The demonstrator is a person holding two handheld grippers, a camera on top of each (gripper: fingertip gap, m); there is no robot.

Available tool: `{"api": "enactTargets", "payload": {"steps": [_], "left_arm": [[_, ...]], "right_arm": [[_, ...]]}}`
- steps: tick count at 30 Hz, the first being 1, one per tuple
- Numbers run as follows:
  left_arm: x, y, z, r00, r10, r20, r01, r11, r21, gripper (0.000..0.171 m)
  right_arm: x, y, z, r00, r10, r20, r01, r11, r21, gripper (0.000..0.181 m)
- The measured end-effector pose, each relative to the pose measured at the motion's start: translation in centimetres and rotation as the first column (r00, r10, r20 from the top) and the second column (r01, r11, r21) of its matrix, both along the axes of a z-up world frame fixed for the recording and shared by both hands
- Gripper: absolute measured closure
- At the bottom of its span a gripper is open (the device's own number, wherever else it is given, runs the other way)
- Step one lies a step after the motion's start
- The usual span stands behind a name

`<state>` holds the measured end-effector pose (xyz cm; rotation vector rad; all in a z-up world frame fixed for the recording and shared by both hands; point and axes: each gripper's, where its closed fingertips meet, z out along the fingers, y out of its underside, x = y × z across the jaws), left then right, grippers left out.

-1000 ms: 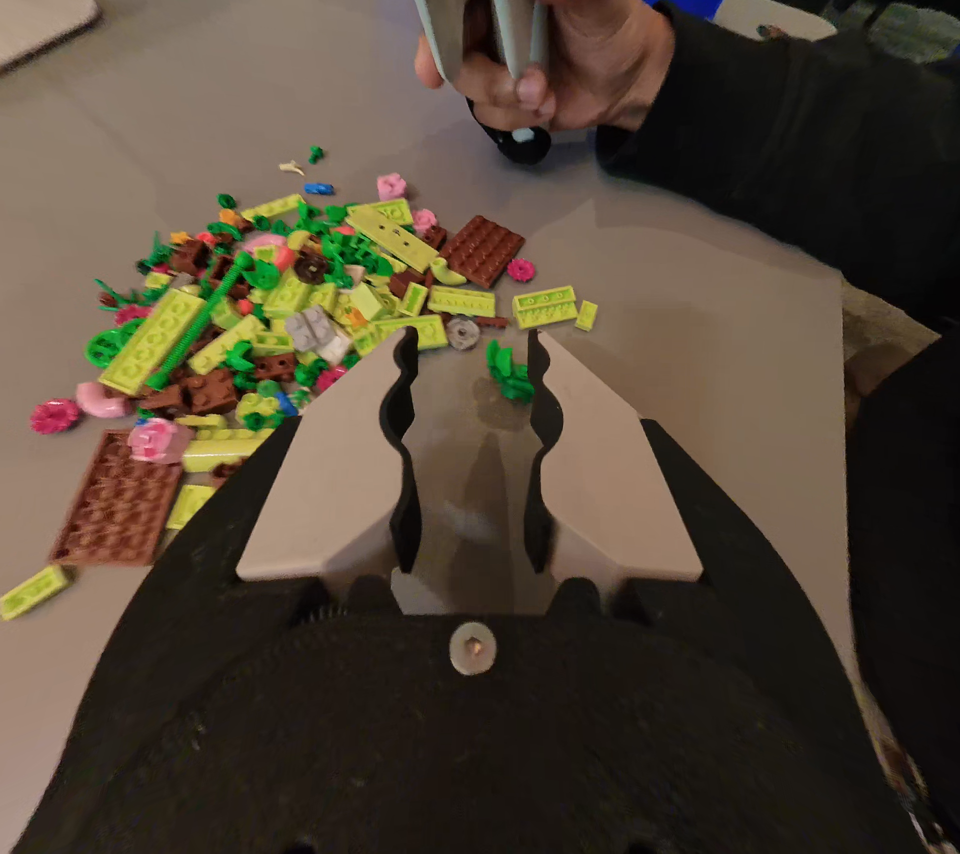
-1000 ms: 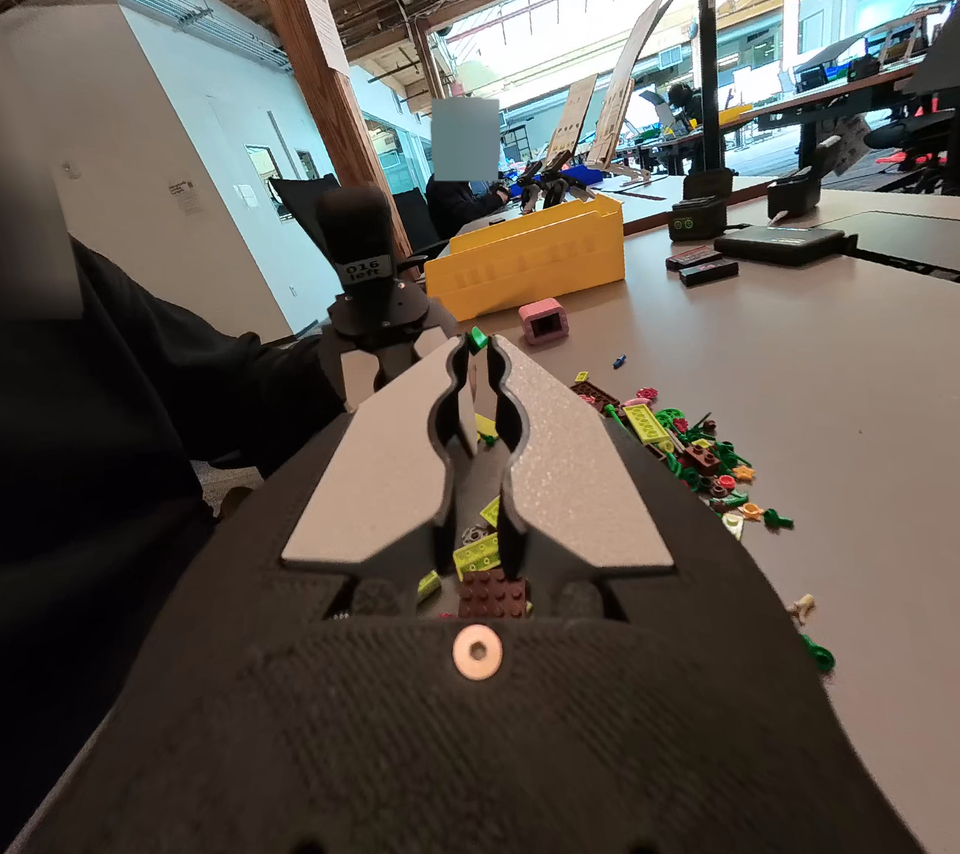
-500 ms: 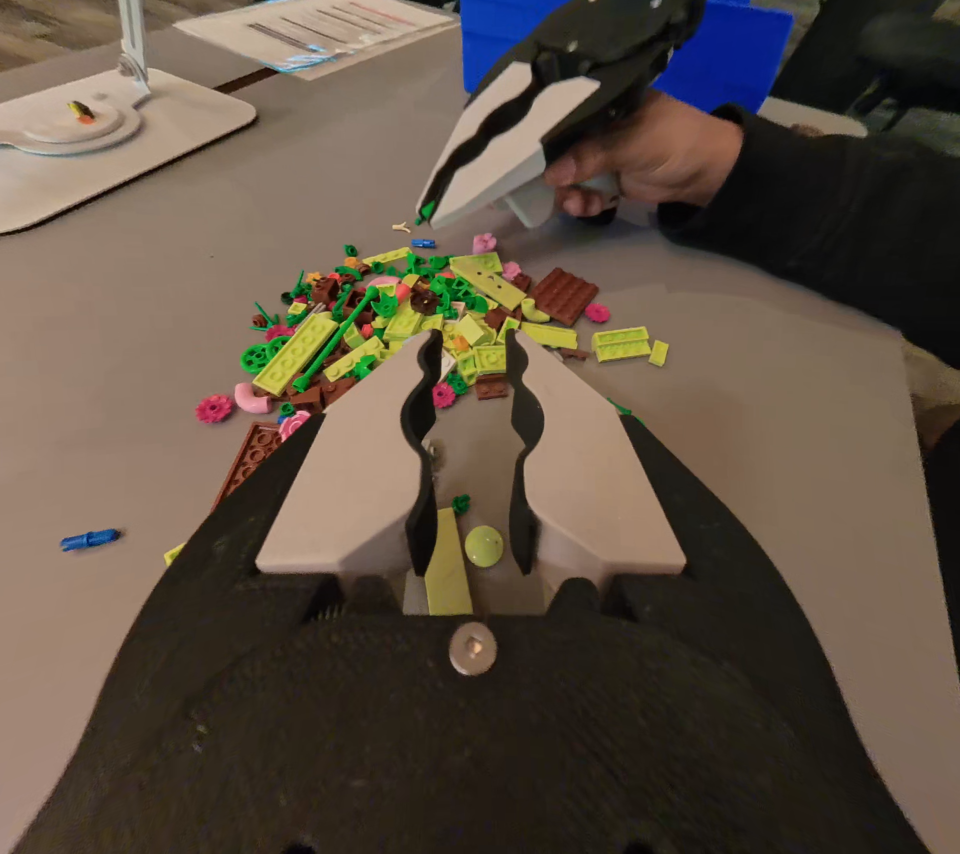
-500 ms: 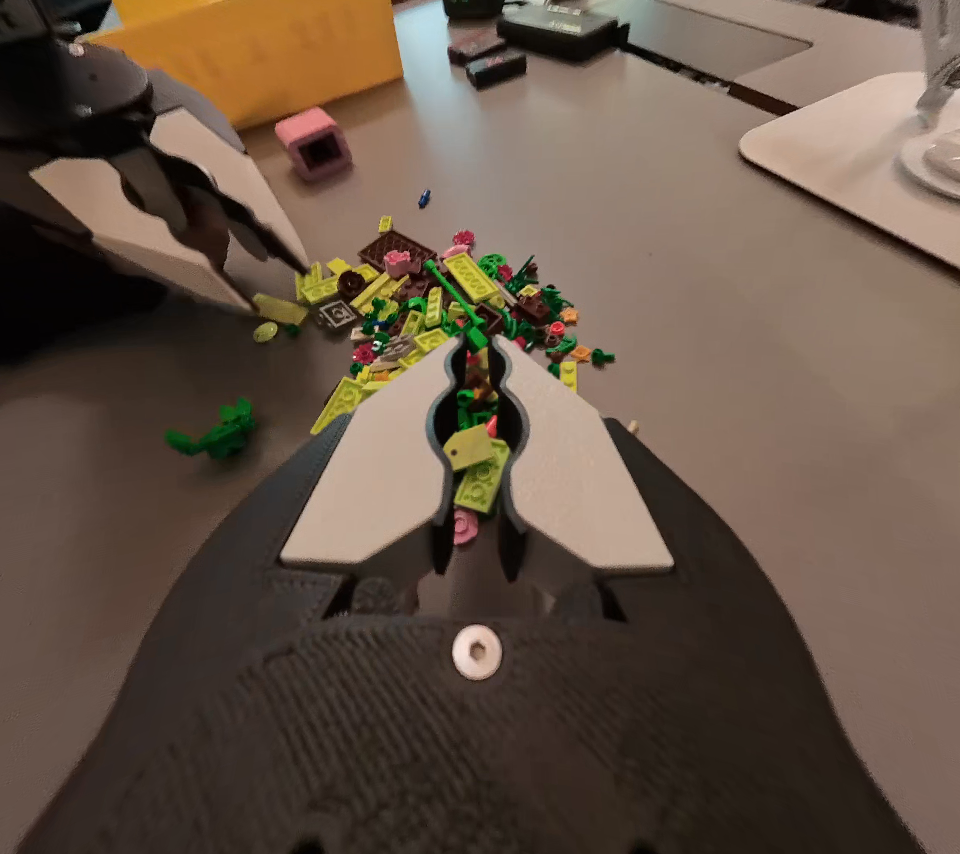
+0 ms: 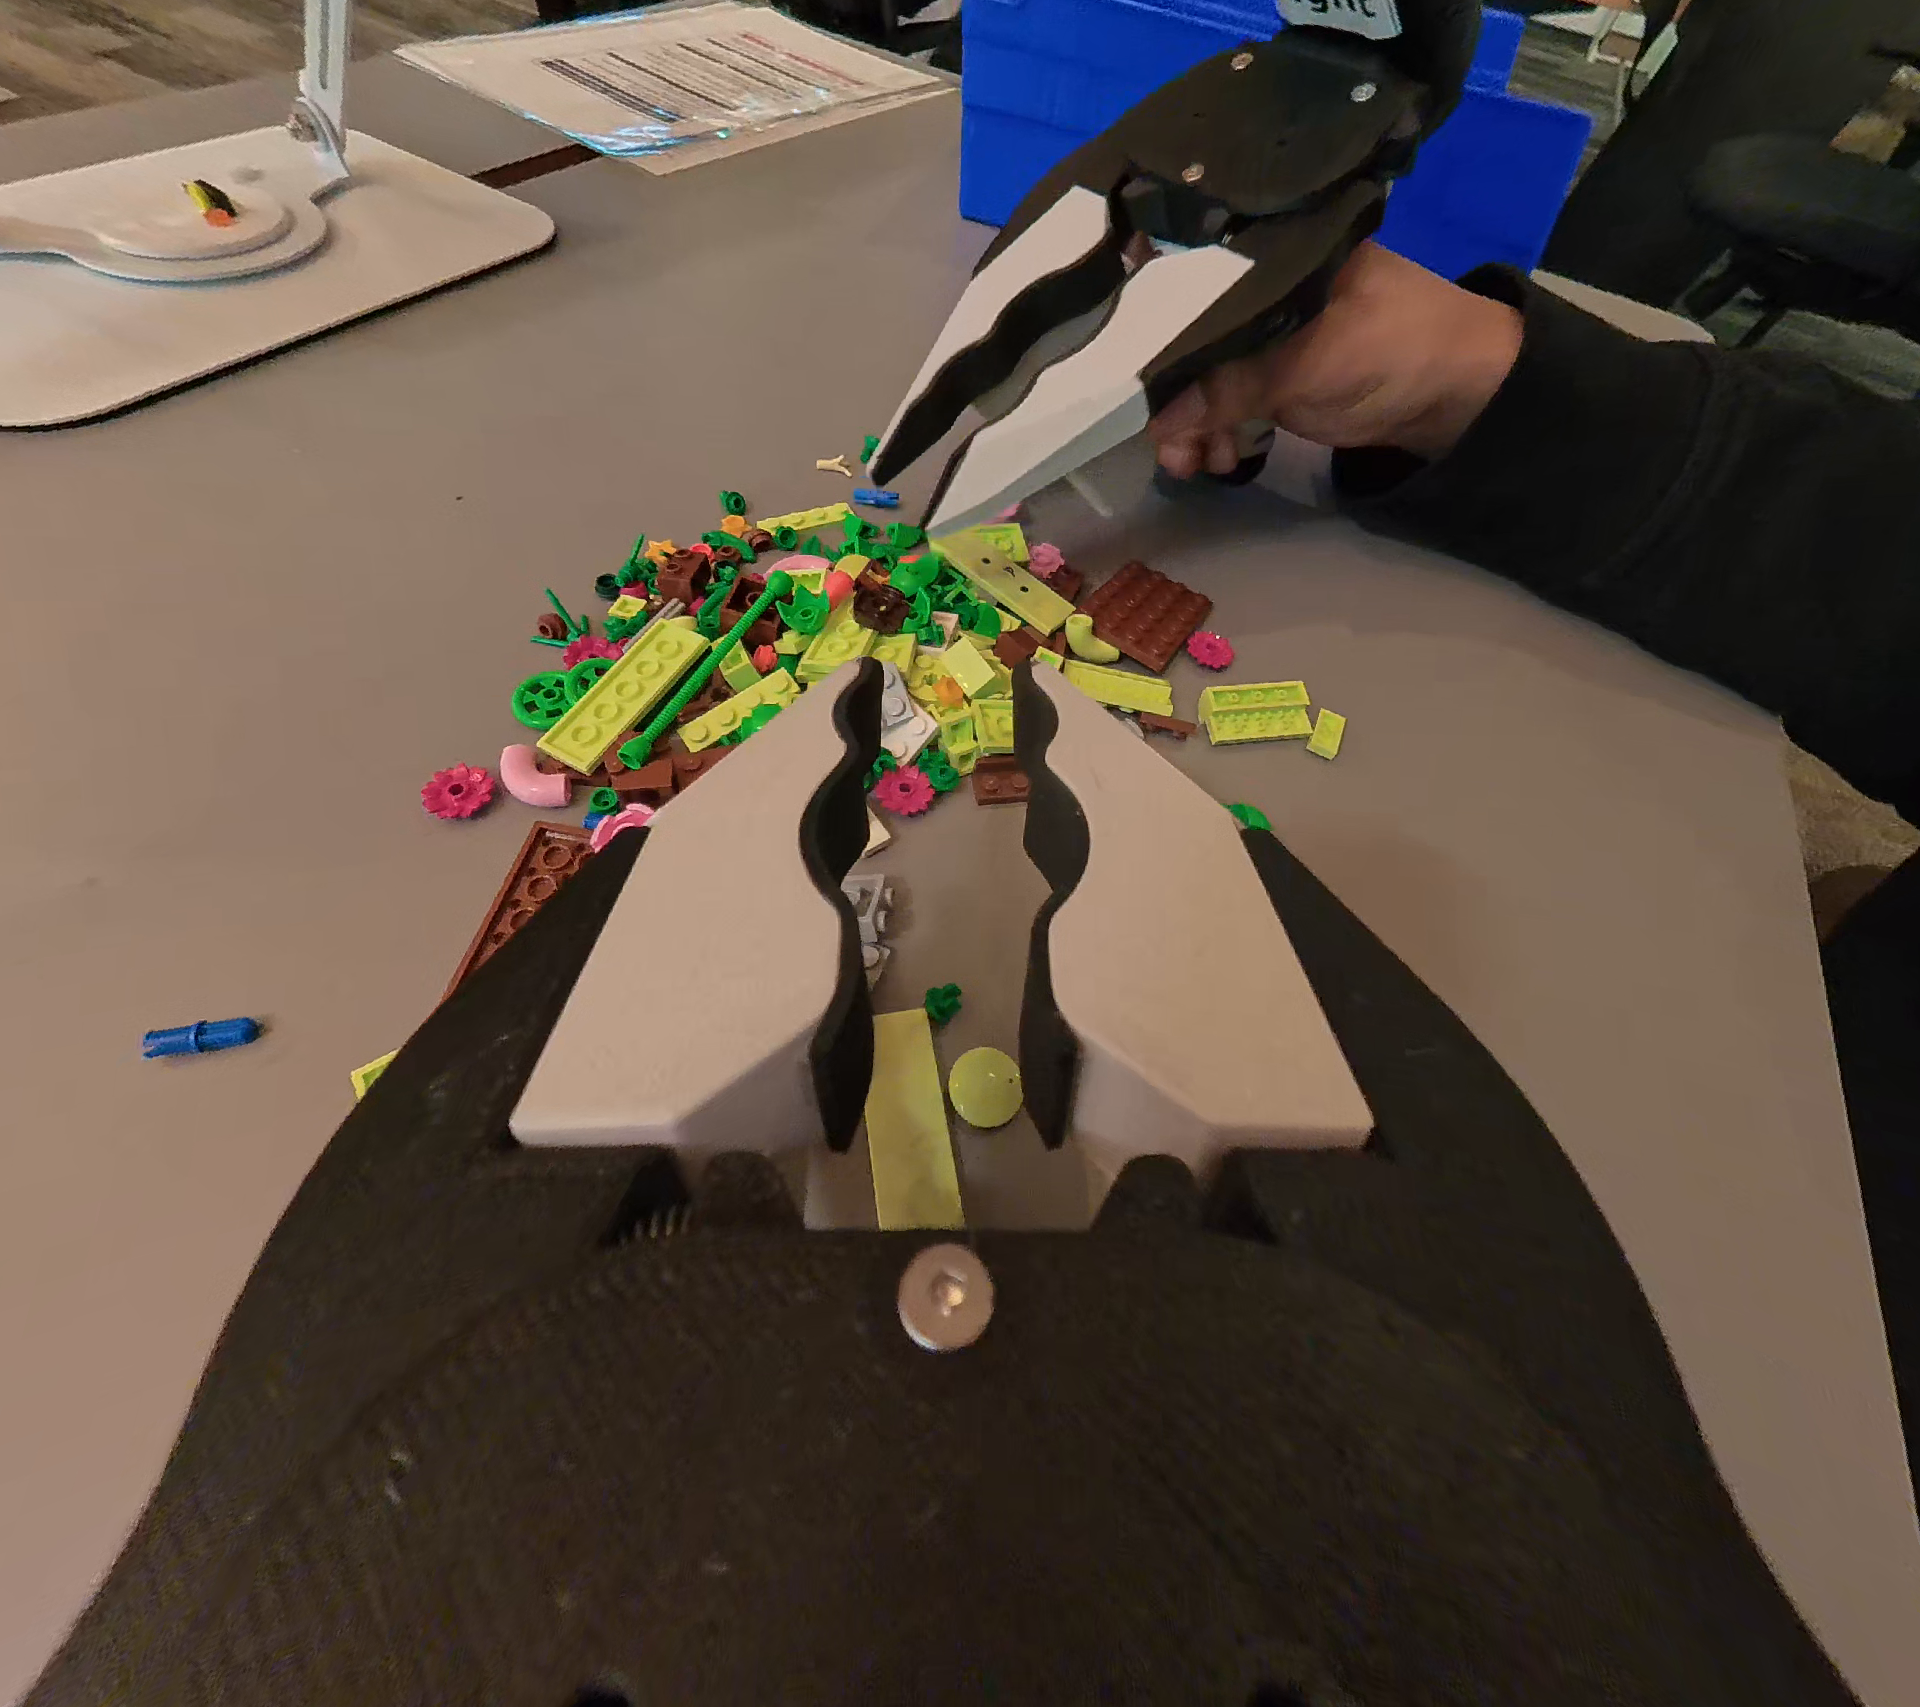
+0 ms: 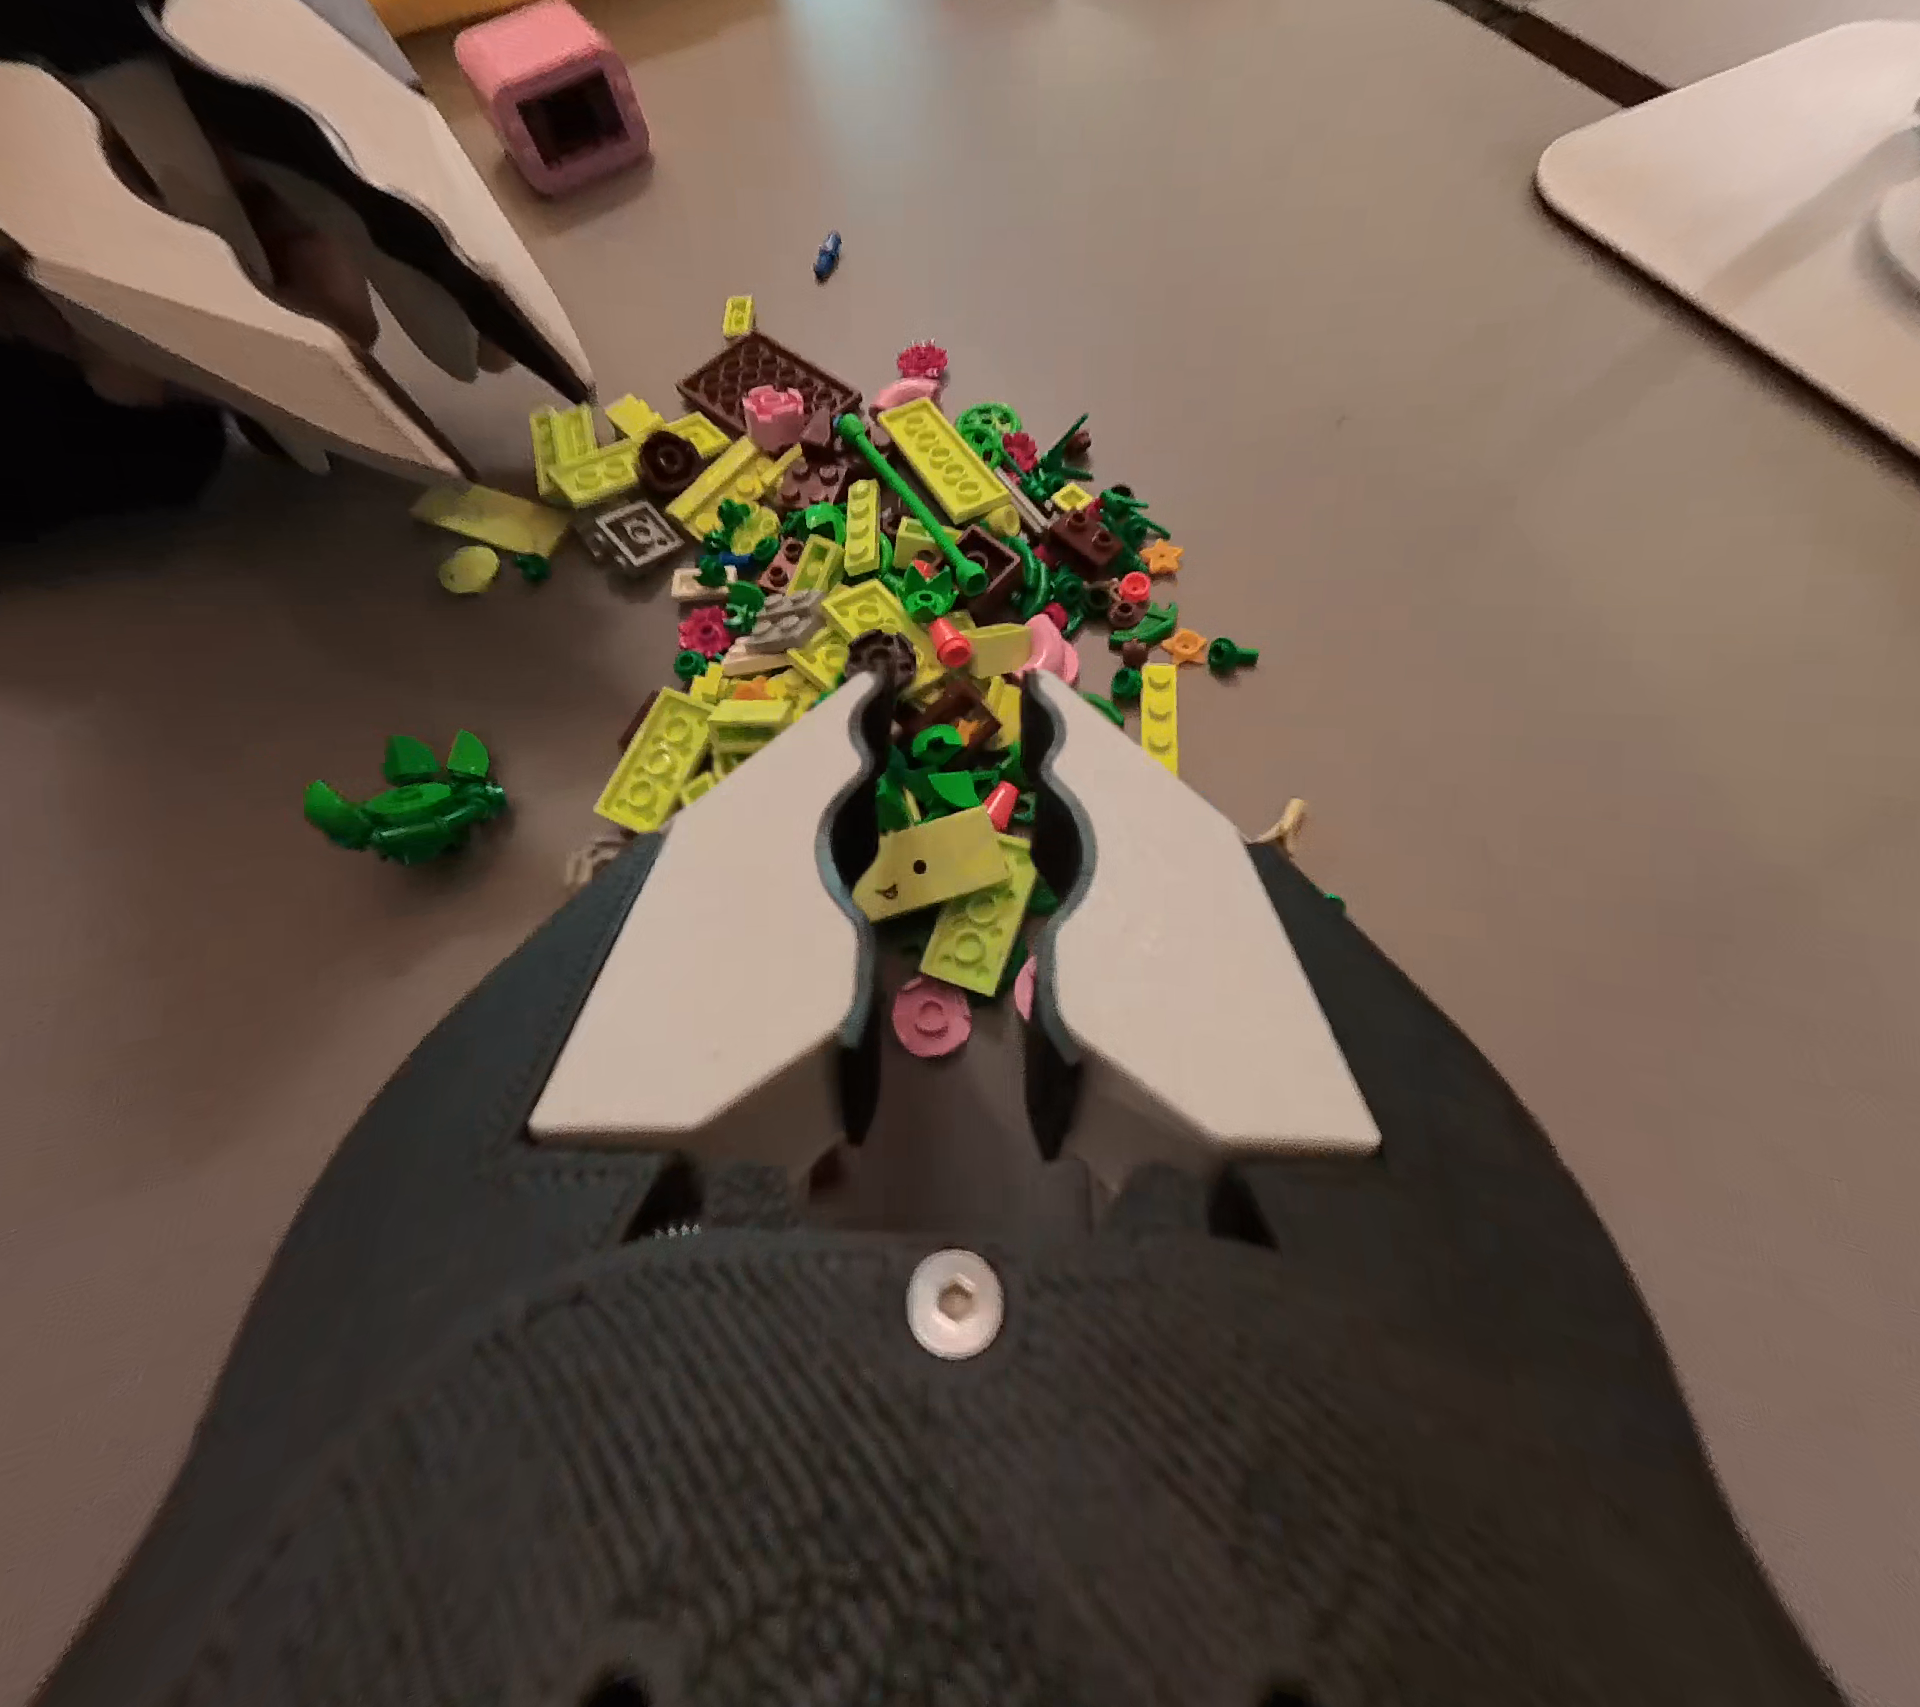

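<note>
I am holding my right gripper (image 6: 948, 701) partly parted over the near edge of the toy-brick pile (image 6: 894, 556), gripping nothing; the lime tile with a face (image 6: 930, 868) is lying crosswise beneath it. My left gripper (image 5: 940, 691), likewise parted and empty, is hovering opposite.

Open-plan office or lab: grey desks (image 5: 312, 514), office chairs (image 5: 1787, 130), storage bins (image 5: 1081, 47).

Both grippers are hanging tipped downward with fingers parted and nothing between them, left gripper (image 5: 943, 701) facing right gripper (image 6: 948, 693).
</note>
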<state>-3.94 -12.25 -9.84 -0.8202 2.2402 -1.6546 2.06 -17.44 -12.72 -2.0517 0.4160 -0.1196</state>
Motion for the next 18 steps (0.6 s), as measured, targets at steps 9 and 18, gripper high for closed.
{"api": "enactTargets", "payload": {"steps": [9,18], "left_arm": [[0.2,0.4,0.5,1.0,0.015,-0.004,-0.015,0.999,-0.04,0.149],[0.2,0.4,0.9,0.999,0.026,0.041,-0.024,0.999,-0.039,0.154]], "right_arm": [[-10.4,2.5,1.1,0.877,0.458,-0.149,-0.459,0.888,0.027,0.154],[-11.8,3.1,-0.8,0.847,0.461,-0.262,-0.484,0.875,-0.025,0.135]]}}
